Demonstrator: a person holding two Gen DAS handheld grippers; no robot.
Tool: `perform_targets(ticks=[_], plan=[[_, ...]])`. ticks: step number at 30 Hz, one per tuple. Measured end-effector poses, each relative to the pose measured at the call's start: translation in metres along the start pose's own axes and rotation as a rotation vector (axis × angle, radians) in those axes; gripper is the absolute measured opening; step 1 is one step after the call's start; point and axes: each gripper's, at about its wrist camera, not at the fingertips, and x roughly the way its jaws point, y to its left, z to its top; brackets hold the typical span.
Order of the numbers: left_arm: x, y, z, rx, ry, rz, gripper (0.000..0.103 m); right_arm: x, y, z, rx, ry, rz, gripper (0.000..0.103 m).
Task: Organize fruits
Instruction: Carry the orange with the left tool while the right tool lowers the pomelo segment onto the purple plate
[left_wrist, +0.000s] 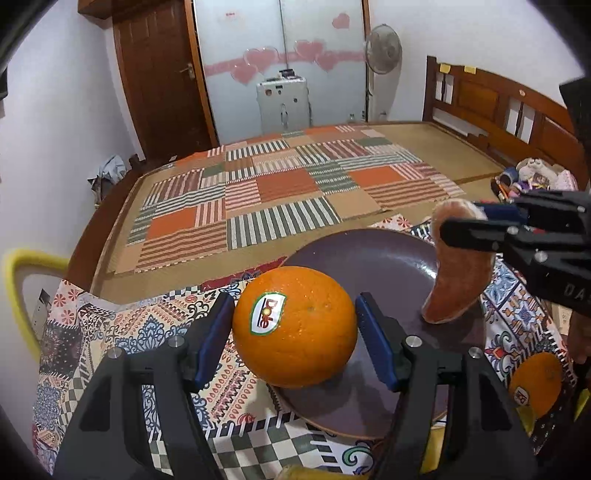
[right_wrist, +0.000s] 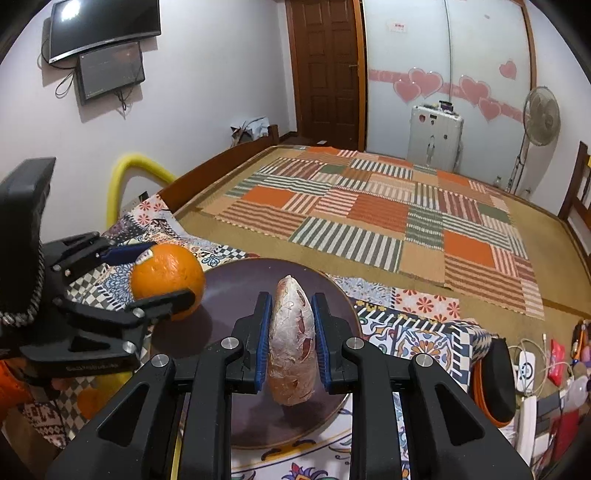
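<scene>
Nearby: second orange (left_wrist: 540, 384) beside plate (left_wrist: 369, 254), patterned cloth (left_wrist: 122, 325) beneath.

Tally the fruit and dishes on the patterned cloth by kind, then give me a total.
Round oranges with stickers: 2, one held over the plate's edge, one lying on the cloth at the right
Curved reddish-brown fruit piece: 1
Round dark purple plate: 1
Total: 4

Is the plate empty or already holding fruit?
Empty: the plate is bare; orange and wedge are held over it.
</scene>
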Motion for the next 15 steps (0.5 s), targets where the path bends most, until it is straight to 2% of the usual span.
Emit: perform_targets(ticks=[7, 15], plan=[[0.022, -0.001, 0.003, -0.014, 0.074, -0.036, 0.067, 0.012, -0.001, 0.007, -0.017, 0.013, -0.038, 0.020], [0.033, 0.000, 0.004, -0.035, 0.109, -0.058, 0.067, 0.023, -0.003, 0.014, -0.047, 0.039, -0.099, 0.022]])
